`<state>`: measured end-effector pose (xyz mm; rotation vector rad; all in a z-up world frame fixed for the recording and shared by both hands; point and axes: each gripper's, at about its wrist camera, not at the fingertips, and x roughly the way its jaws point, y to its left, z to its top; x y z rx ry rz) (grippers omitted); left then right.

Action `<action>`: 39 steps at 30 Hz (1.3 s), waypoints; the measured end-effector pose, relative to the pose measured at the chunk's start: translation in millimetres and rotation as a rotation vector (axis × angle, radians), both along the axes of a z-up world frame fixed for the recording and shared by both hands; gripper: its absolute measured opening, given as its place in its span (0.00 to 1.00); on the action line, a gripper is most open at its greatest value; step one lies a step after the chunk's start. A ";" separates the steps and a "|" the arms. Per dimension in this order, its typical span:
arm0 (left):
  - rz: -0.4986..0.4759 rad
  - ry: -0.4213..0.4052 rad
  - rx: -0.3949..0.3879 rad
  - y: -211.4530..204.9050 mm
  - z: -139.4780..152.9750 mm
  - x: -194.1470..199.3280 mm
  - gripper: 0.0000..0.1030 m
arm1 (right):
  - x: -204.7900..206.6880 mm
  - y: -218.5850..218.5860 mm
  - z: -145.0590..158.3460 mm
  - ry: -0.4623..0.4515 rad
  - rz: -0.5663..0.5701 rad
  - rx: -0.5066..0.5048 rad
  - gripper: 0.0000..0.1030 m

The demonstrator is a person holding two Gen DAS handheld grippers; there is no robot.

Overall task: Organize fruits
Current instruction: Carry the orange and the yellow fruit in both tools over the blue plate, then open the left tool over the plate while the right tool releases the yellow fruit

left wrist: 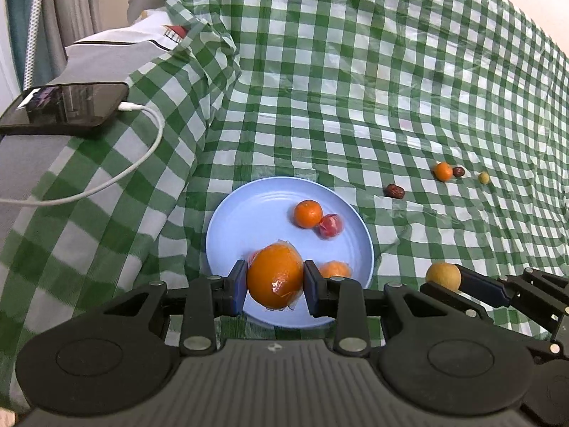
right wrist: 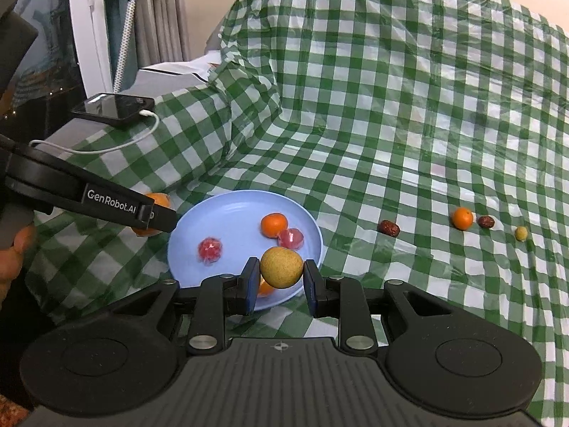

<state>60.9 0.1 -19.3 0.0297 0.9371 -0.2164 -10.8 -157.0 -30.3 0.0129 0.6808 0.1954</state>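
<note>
My left gripper [left wrist: 275, 282] is shut on a large orange [left wrist: 274, 276] wrapped in clear film, held above the near part of the blue plate [left wrist: 249, 210]. In the right wrist view my right gripper [right wrist: 281, 277] is shut on a yellow-brown round fruit [right wrist: 281, 267] over the plate's near right rim [right wrist: 313, 227]. On the plate lie a small orange [left wrist: 308, 213], a red wrapped fruit [left wrist: 330, 226], another red wrapped fruit [right wrist: 210, 249] and a small wrapped orange [left wrist: 335, 269]. The right gripper with its fruit [left wrist: 443, 276] shows at the right of the left wrist view.
Loose on the green checked cloth to the right lie a brown date [left wrist: 394, 191], a small orange [left wrist: 442, 171], a second date [left wrist: 458, 171] and a small yellow-green fruit [left wrist: 483, 178]. A phone [left wrist: 67, 106] with a white cable [left wrist: 142, 156] rests on a raised ledge at left.
</note>
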 end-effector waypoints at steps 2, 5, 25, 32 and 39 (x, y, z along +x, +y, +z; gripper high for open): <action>-0.002 0.009 0.005 -2.0 -5.4 7.4 0.35 | 9.7 -0.2 -5.1 0.010 0.001 -0.002 0.27; -0.005 0.021 0.014 -5.2 -13.8 18.1 0.35 | 22.3 -0.4 -12.9 0.027 0.002 -0.003 0.27; -0.015 0.075 0.097 -17.0 -68.5 66.0 0.35 | 84.0 23.6 -62.9 0.110 0.097 -0.049 0.27; -0.036 0.027 0.071 -14.9 -64.5 66.4 0.91 | 96.3 28.2 -66.8 0.121 0.129 -0.061 0.48; -0.063 -0.052 0.062 -13.8 -38.4 38.5 0.99 | 71.5 18.3 -51.7 0.130 0.075 -0.059 0.87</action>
